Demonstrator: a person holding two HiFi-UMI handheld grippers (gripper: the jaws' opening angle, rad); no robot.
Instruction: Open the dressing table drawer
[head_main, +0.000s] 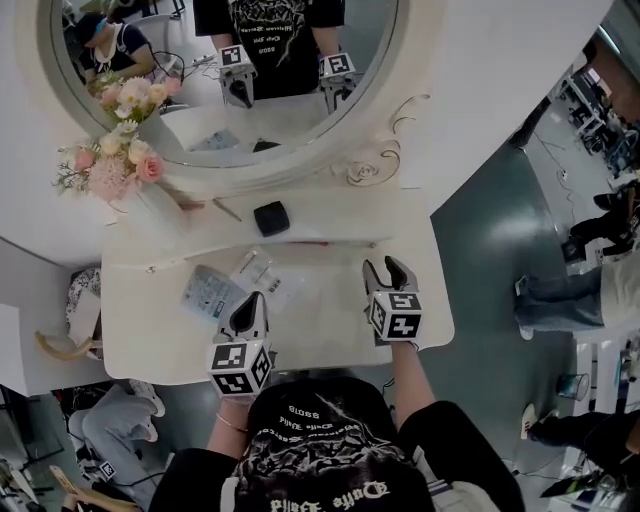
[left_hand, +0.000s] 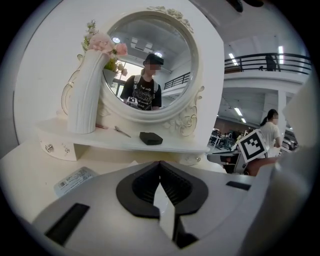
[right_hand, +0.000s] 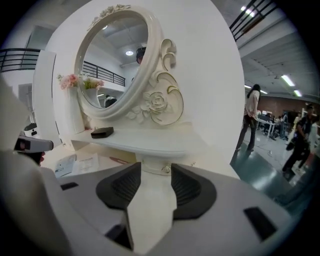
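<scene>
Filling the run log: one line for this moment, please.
stage: approach | left gripper: shut, empty | right gripper: open, facing drawer knob | drawer: closed

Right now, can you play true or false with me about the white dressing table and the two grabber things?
1. The right gripper has its jaws apart and grips nothing. True.
2. The left gripper is wide open. False: its jaws are together, with nothing between them.
3. A small black box lies on the shelf under the mirror. True.
4. The flowers beside the mirror are blue. False: they are pink and white.
</scene>
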